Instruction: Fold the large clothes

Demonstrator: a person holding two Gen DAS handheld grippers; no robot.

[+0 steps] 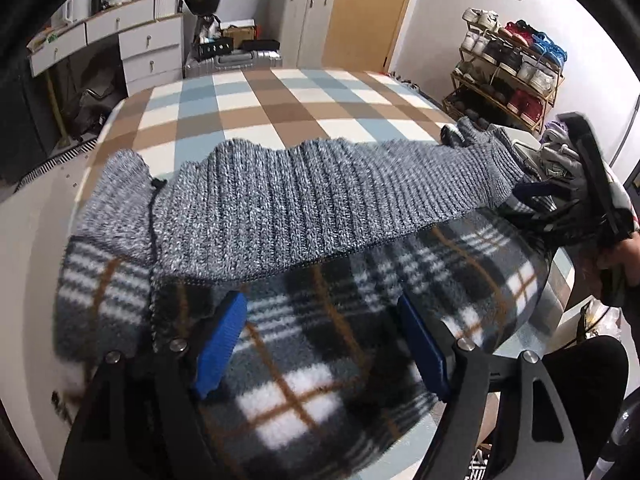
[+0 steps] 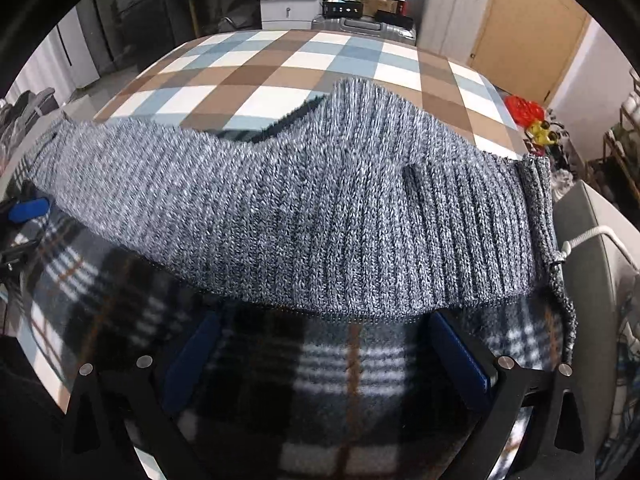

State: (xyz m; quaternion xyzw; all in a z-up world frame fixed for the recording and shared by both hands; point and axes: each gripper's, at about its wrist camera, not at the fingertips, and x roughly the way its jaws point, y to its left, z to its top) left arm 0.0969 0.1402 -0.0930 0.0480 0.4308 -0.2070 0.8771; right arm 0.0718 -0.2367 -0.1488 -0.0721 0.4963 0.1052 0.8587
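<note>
Grey ribbed knit sweater (image 1: pixel 312 204) lies folded over plaid fleece lining (image 1: pixel 320 360); left gripper (image 1: pixel 320 344) and right gripper (image 2: pixel 324 360) gape wide, holding nothing, probably freshly released.

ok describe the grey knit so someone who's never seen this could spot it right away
Find the bed with the checked cover in brown, blue and white. Across its near end lies a garment with a dark plaid fleece lining facing up. The grey knit is the ribbed, speckled band folded over the far edge of that fleece: the only marled, unpatterned fabric there.
</note>
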